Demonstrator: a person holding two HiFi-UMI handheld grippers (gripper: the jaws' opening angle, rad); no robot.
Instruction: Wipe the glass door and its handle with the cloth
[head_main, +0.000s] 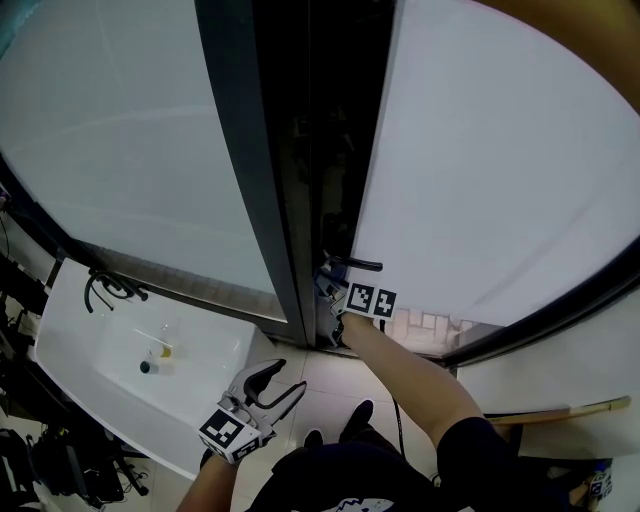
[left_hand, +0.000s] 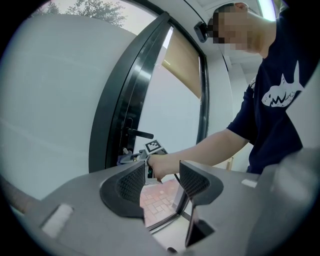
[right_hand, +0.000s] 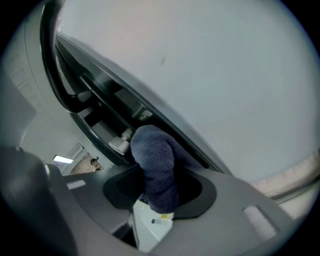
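The frosted glass door (head_main: 490, 160) stands in a dark frame (head_main: 262, 180), with a black lever handle (head_main: 356, 264) on its edge. My right gripper (head_main: 336, 292) is just below the handle, at the door's edge, shut on a dark blue cloth (right_hand: 153, 155). In the right gripper view the cloth presses against the door's dark edge strip (right_hand: 105, 107), beside a metal latch (right_hand: 120, 143), and the glass (right_hand: 220, 70) fills the upper right. My left gripper (head_main: 281, 383) hangs low, away from the door, open and holding nothing. The left gripper (left_hand: 162, 181) view shows the handle (left_hand: 140, 134) and the right gripper (left_hand: 141, 158) ahead.
A white washbasin (head_main: 110, 340) with a black tap (head_main: 108, 288) lies at lower left, close to my left gripper. A second frosted pane (head_main: 110, 130) fills the left. A wooden stick (head_main: 558, 410) lies at lower right. The person's shoes (head_main: 353, 420) stand on pale floor tiles.
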